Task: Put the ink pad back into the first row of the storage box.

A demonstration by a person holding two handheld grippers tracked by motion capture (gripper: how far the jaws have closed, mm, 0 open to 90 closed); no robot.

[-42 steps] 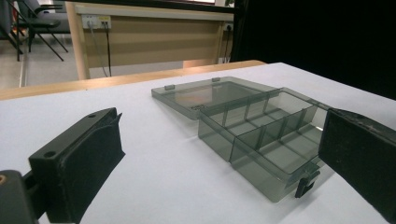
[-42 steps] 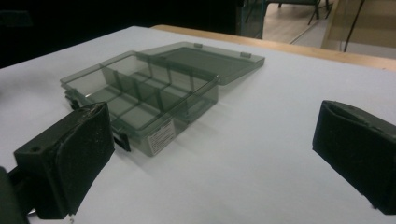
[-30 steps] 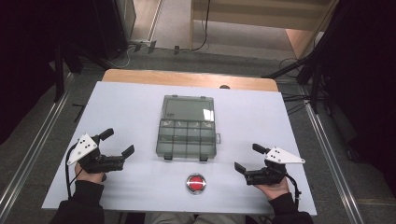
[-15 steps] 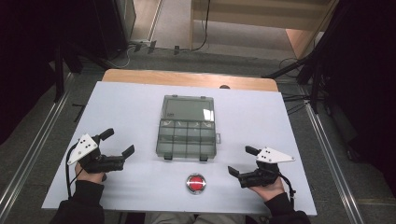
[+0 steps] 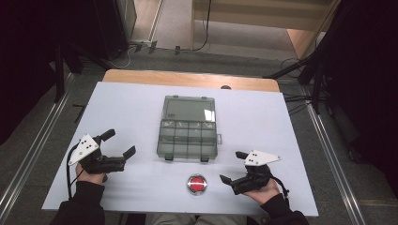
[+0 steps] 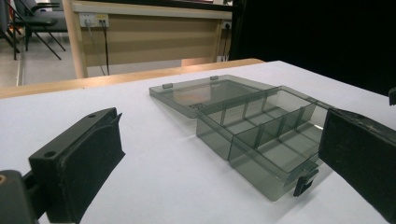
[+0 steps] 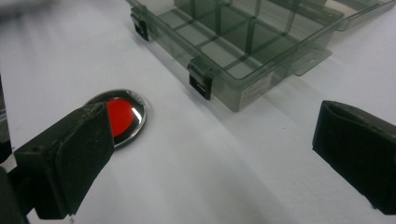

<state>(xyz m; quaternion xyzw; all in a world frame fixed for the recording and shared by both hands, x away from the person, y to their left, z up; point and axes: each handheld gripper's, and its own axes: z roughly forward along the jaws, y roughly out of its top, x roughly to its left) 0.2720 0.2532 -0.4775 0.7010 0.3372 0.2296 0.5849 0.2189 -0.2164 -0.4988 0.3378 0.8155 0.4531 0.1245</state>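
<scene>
At nine o'clock on the white table we hold the left gripper, its black jaws spread wide with nothing between them, pointing toward three o'clock. Through its own camera we see that left gripper aimed at the open box, which lies just beyond the jaws. At the table's centre sits the smoky transparent plastic compartment box, lid laid flat open toward twelve o'clock, dividers upright inside, two dark latches on the six o'clock edge. At six o'clock from the box, a little apart, lies the round red button with a chrome rim. At four o'clock we hold the right gripper, jaws wide and empty, just beside the button; in its own view the left jaw overlaps the button
</scene>
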